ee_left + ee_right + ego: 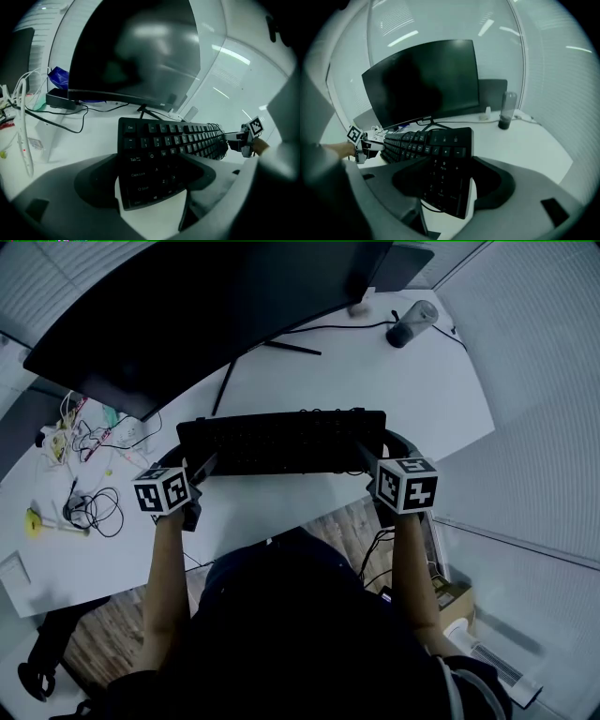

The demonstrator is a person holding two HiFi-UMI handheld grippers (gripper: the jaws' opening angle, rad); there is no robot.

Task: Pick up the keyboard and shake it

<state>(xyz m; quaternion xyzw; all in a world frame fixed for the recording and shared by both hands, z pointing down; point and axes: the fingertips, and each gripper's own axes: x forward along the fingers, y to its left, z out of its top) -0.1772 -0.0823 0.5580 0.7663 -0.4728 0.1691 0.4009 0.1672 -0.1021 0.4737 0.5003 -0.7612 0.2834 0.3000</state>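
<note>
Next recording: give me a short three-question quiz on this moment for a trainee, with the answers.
1. True or false: the black rectangular keyboard lies untouched on the white desk.
2. What grips the keyboard's ends? A) the left gripper only; B) the right gripper only; C) both, one at each end.
3. Fill in: in the head view, the dark cylindrical cup stands at the desk's far ____ corner.
Key: 1 false; 2 C; 3 right.

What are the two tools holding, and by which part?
The keyboard, one short end each: the left tool clamps the Esc and Caps Lock end, the right tool the number-pad end.
</note>
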